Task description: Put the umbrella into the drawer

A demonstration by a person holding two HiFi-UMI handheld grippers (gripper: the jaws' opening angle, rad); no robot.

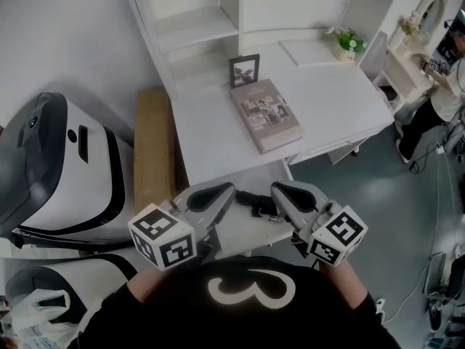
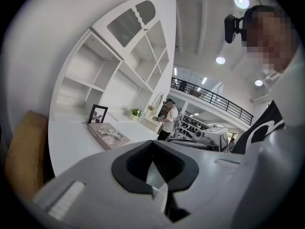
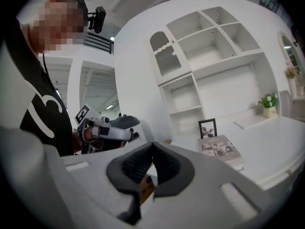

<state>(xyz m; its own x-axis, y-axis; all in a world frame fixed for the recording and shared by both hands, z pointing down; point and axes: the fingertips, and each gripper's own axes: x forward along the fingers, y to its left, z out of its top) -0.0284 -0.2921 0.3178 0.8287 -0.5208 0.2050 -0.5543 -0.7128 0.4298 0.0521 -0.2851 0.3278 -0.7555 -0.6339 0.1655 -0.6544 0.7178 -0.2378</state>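
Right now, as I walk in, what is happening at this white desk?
A person holds a gripper in each hand, close to the body, at the white desk. The left gripper and the right gripper both have their tongs shut on nothing. Between them a dark object, probably the umbrella, lies on a white pulled-out surface, apparently the drawer. A book lies on the desk.

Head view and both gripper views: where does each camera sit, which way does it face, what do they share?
Head view: on the head, steeply down at the desk; shows left hand-held gripper, right hand-held gripper, shirt.
Left gripper view: on that gripper, facing the shelves; shut jaws, shirt.
Right gripper view: likewise; shut jaws, shirt.
Shared: all see the book.
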